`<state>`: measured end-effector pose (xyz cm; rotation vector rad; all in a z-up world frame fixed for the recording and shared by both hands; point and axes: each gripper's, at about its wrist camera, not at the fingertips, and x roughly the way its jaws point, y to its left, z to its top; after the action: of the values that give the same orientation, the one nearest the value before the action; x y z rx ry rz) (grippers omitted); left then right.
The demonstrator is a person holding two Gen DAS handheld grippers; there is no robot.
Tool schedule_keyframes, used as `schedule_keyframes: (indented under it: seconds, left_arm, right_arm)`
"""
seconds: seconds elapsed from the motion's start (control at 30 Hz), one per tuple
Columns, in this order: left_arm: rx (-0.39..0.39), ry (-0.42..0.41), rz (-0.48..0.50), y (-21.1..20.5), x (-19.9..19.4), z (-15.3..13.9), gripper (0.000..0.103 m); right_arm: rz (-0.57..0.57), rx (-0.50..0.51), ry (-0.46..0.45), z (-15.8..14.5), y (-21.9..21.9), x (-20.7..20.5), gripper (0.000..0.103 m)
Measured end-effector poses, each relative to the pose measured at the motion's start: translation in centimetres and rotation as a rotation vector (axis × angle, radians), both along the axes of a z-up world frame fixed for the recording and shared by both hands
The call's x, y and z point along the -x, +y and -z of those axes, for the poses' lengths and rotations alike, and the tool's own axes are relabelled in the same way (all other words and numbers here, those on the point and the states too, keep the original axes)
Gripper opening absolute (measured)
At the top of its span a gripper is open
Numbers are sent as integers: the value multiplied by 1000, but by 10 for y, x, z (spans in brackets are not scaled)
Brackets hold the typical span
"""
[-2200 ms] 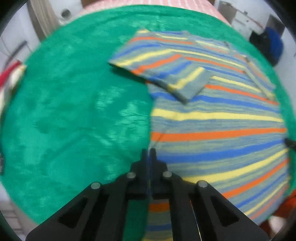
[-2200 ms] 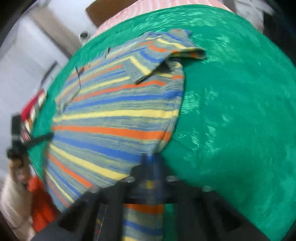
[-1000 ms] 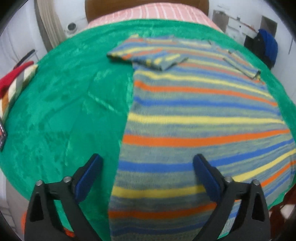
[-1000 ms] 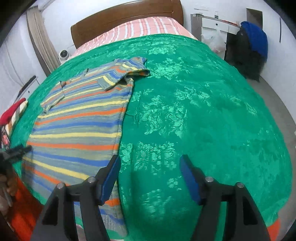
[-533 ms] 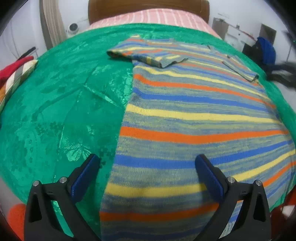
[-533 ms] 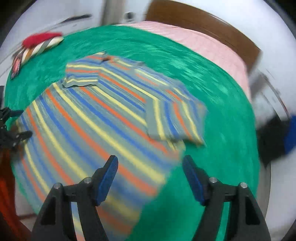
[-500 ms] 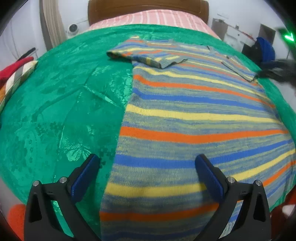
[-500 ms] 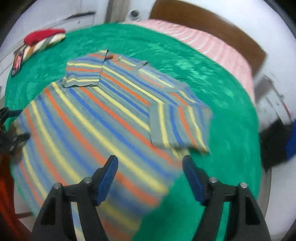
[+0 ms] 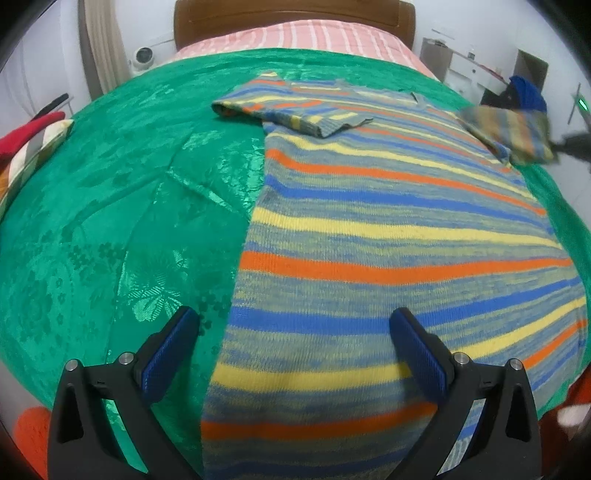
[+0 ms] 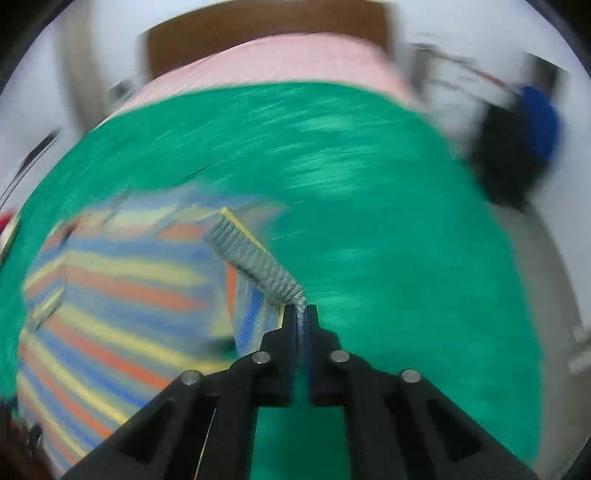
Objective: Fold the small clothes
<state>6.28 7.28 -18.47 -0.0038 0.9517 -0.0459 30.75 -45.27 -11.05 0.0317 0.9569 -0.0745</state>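
A striped knit shirt (image 9: 388, 236) in blue, yellow, orange and grey lies flat on the green bedspread (image 9: 122, 206). Its left sleeve (image 9: 295, 114) is folded in over the chest. My left gripper (image 9: 295, 350) hangs open above the shirt's hem, touching nothing. In the right wrist view my right gripper (image 10: 301, 314) is shut on the ribbed cuff of the right sleeve (image 10: 255, 258), which is lifted off the shirt (image 10: 122, 288). The left wrist view shows that raised sleeve (image 9: 513, 133) blurred at the far right, with the gripper's dark tip beside it.
A wooden headboard (image 9: 295, 18) and pink striped sheet (image 9: 306, 37) lie beyond the bedspread. A red and striped pile (image 9: 26, 144) sits at the left edge. A dark chair with blue cloth (image 9: 524, 96) stands to the right. Something orange (image 9: 33, 432) shows below the bed's near edge.
The right gripper swept from the hem up to the right sleeve, shut on its cuff and lifted it. The left gripper let go of the hem earlier and now stays open in place.
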Motion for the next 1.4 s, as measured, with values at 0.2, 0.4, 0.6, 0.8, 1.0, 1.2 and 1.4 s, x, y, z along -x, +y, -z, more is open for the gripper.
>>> schedule_keyframes:
  seconds: [0.2,0.4,0.6,0.8,1.0,1.2,1.4]
  left_arm:
    - [-1,-2,-16,-1,-2,0,103]
    - [-4,-7,-12,-1,-2,0,103]
    - [-3,-7,-5,0,-1,0,103]
    - [-4,-10,-6,0,0,0,103]
    - [-6,-14,-8,-1,0,0,103]
    - [-8,-20,-8,-1,1,0,103]
    - [-10,-22,-6,-1,1,0,103]
  right_arm:
    - [139,-36,59,16,-88,37,3]
    - [203,-105,65,38,-115,72,3]
    - [276,-184,106,74,-128,77,3]
    - [328,-429,76,79,-148,82,5]
    - [376,-711,-23,92,-172,96,30]
    - [421,-672,-5,92,-169,88,2]
    - [428,-485,-3,89,-162,89,1]
